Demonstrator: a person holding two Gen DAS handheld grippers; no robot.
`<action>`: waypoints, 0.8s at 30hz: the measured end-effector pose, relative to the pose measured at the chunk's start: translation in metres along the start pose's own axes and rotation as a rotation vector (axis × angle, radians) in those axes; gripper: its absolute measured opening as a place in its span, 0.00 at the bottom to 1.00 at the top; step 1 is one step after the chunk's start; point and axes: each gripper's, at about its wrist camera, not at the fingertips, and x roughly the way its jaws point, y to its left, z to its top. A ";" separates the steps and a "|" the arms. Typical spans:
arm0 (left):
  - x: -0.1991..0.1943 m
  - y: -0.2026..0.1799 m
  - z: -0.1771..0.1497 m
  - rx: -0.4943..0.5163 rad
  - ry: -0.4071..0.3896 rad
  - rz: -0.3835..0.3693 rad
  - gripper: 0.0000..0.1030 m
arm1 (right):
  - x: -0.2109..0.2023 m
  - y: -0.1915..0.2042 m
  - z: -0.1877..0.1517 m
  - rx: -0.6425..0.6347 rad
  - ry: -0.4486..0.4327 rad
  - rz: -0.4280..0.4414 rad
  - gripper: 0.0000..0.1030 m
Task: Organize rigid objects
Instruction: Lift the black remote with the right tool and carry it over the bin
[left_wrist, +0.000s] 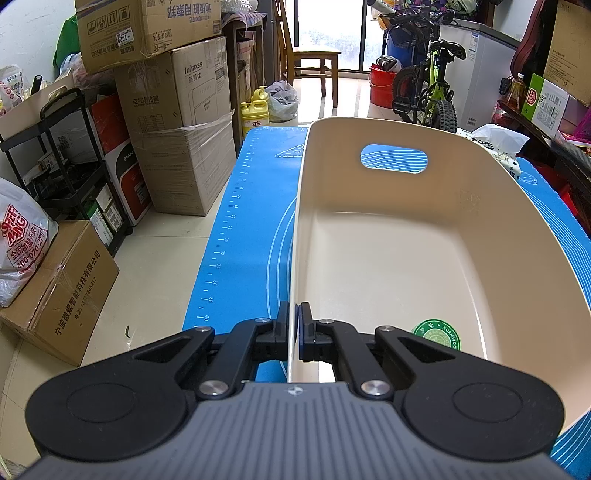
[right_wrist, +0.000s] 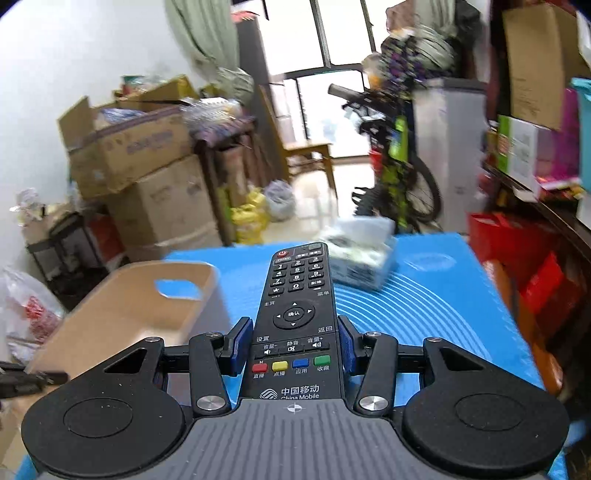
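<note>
A cream plastic bin (left_wrist: 388, 258) with a handle slot stands on the blue mat (left_wrist: 243, 229). It holds nothing that I can see. My left gripper (left_wrist: 294, 332) is shut on the bin's near left wall, one pad on each side of the rim. In the right wrist view, a black remote control (right_wrist: 297, 306) points forward and is lifted above the mat (right_wrist: 424, 306). My right gripper (right_wrist: 293, 345) is shut on the remote's lower half, its blue pads pressing both long sides. The bin (right_wrist: 122, 314) lies to the left of and below the remote.
A tissue pack (right_wrist: 362, 262) lies on the mat's far side, beyond the remote; it shows in the left wrist view as a white tissue pack (left_wrist: 498, 142). Stacked cardboard boxes (left_wrist: 177, 122), a black trolley (left_wrist: 70, 177) and a small bicycle (left_wrist: 432, 88) ring the table.
</note>
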 end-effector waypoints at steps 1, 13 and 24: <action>0.000 -0.001 0.000 0.000 0.000 0.001 0.04 | 0.001 0.006 0.002 -0.006 -0.005 0.014 0.51; 0.000 0.000 0.000 0.000 0.000 0.000 0.04 | 0.025 0.092 0.016 -0.128 0.002 0.156 0.51; 0.001 0.001 0.000 0.004 -0.001 0.001 0.04 | 0.068 0.154 -0.008 -0.295 0.127 0.154 0.50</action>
